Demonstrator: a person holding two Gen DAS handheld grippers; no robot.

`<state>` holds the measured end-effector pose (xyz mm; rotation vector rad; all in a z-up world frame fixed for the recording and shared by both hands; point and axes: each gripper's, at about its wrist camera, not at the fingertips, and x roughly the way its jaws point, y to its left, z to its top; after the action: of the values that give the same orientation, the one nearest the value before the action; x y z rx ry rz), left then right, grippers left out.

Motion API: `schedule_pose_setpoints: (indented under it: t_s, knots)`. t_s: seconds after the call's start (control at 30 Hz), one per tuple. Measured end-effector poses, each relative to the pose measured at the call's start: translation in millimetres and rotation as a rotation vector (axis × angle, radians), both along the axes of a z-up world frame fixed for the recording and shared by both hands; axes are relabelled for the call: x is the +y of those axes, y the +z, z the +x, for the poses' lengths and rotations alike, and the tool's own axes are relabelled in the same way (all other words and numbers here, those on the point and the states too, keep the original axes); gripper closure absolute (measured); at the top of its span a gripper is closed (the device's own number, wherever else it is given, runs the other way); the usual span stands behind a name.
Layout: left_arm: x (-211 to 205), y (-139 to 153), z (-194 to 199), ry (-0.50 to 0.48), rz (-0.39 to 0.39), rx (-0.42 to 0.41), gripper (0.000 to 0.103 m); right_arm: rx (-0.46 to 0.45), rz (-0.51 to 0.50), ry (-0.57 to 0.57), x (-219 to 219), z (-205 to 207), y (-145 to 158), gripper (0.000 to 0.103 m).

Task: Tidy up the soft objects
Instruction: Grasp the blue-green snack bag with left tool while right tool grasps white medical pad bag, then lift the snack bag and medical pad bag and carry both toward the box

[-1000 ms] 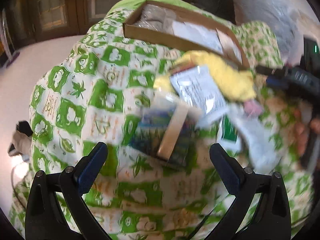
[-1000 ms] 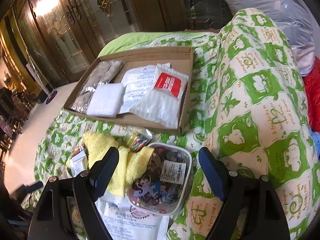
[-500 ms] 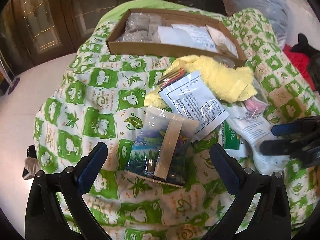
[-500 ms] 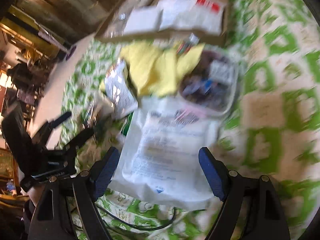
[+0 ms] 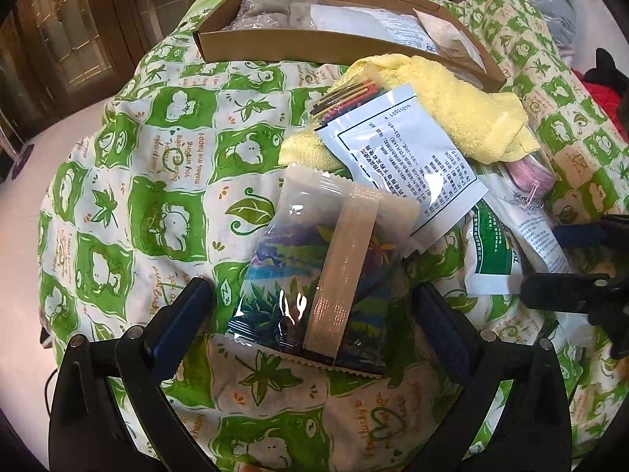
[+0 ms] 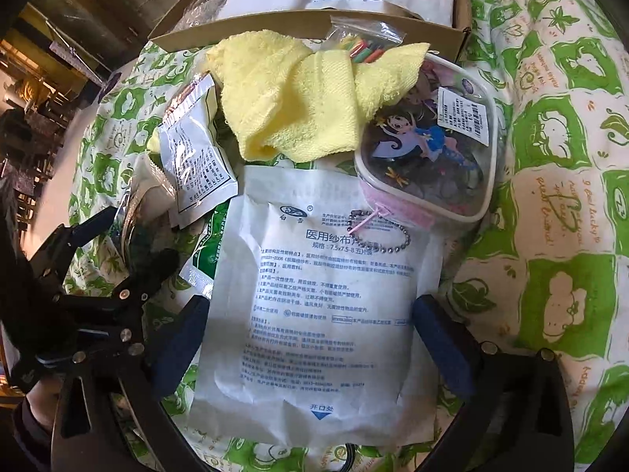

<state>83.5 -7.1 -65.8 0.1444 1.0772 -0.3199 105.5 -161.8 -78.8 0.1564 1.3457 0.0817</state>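
- Straddling the white gauze packet point(image 6: 314, 314) on the bed's quilt point(image 6: 558, 196), right gripper point(image 6: 310, 338) jaws are opening wide, pads not touching.
- Hovering over the snack pouch point(image 5: 322, 283), left gripper point(image 5: 314, 322) jaws are standing open, empty.
- Judging both light, crinkly, slippery: pinching the side edges.

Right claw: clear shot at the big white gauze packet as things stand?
Probably yes. The right claw is opening and straddles the white gauze packet, nothing lying between. Only the pink pouch and its ball chain overlap its far end.

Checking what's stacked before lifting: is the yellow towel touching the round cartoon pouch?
Touching. The right wrist view shows a corner of the yellow towel draped over the top edge of the cartoon pouch.
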Motion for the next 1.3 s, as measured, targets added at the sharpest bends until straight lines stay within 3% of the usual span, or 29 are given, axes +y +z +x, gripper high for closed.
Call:
schedule_pose_setpoints:
  t_s: [0.33, 0.4, 0.47, 0.53, 0.57, 0.63, 0.73, 1.0, 1.3]
  knots:
    - [1, 2, 1, -0.008, 0.007, 0.032, 0.002, 0.007, 0.007, 0.032, -4, -14, -2, 0.001]
    - [3, 4, 0, 0.008, 0.02, 0.015, 0.011, 0.002, 0.0, 0.036, -2, -15, -4, 0.004]
    - [9, 8, -4, 0.035, 0.028, -0.005, 0.033, -0.014, -0.007, 0.022, -6, -19, -3, 0.014]
    - [18, 12, -7, 0.056, -0.01, -0.004, 0.036, -0.034, -0.009, 0.0, -11, -22, 1, 0.028]
    - [21, 13, -8, 0.062, -0.022, -0.002, 0.039, -0.04, -0.003, -0.005, -13, -24, 3, 0.03]
    - [23, 16, -13, 0.065, -0.026, -0.008, 0.04, -0.053, 0.019, -0.014, -14, -29, 8, 0.038]
    - [21, 18, -22, 0.051, -0.022, -0.014, 0.04, -0.075, 0.045, -0.003, -9, -38, 16, 0.041]
    - [4, 23, -39, 0.044, 0.069, -0.041, 0.04, -0.134, 0.053, 0.075, 10, -54, 32, 0.042]
    - [9, 45, -43, 0.092, 0.048, -0.108, 0.04, -0.159, 0.079, 0.089, 12, -57, 43, 0.042]
